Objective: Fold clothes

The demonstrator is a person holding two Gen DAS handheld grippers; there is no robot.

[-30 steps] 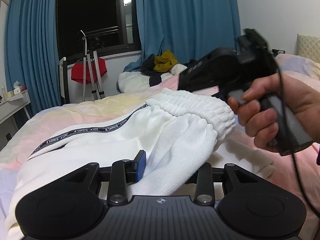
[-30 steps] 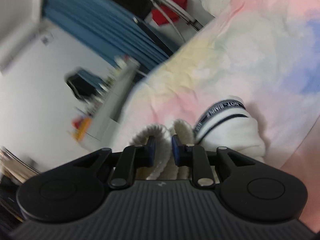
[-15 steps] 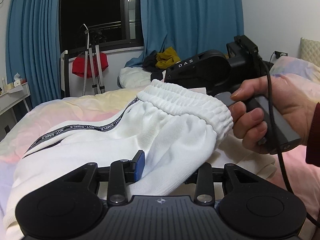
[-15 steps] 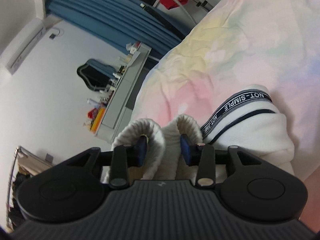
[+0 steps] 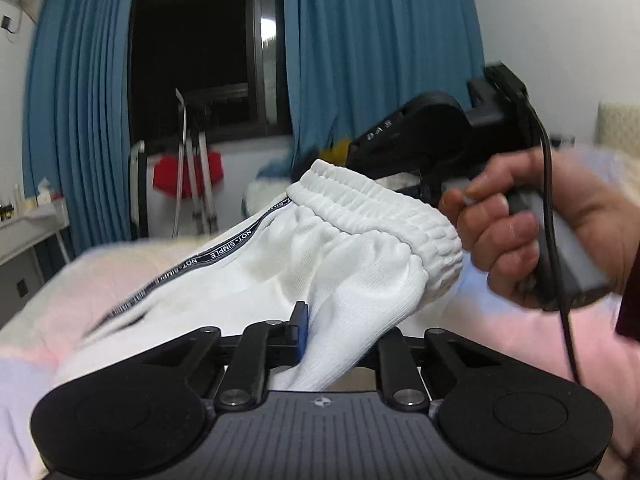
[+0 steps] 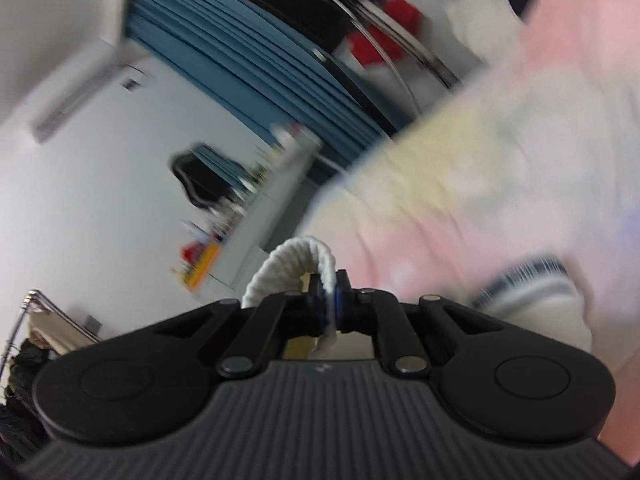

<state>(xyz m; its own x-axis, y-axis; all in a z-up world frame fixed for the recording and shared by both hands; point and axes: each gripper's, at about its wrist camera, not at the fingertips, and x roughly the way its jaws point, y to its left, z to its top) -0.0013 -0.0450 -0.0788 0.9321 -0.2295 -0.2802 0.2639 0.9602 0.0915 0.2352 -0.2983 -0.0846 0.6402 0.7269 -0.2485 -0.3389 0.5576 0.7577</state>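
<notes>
Above bed [image 5: 520,340]: both jaws clamped on white pants [image 5: 340,264], right at waistband.

Home bedroom, pastel bedspread [image 5: 500,344], blue curtains [image 5: 380,48] (dark window between), clothes heaped behind

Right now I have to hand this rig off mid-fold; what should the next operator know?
Left gripper: fingers apart with white trousers bunched between them; whether they clamp the cloth is unclear.
Right gripper: shut on the elastic waistband, held up off the bed.
Trouser legs trail down onto the pastel bedding; striped side band faces up.
Done: garment gripped and raised. Left: lay it flat and make the folds; none visible yet.
</notes>
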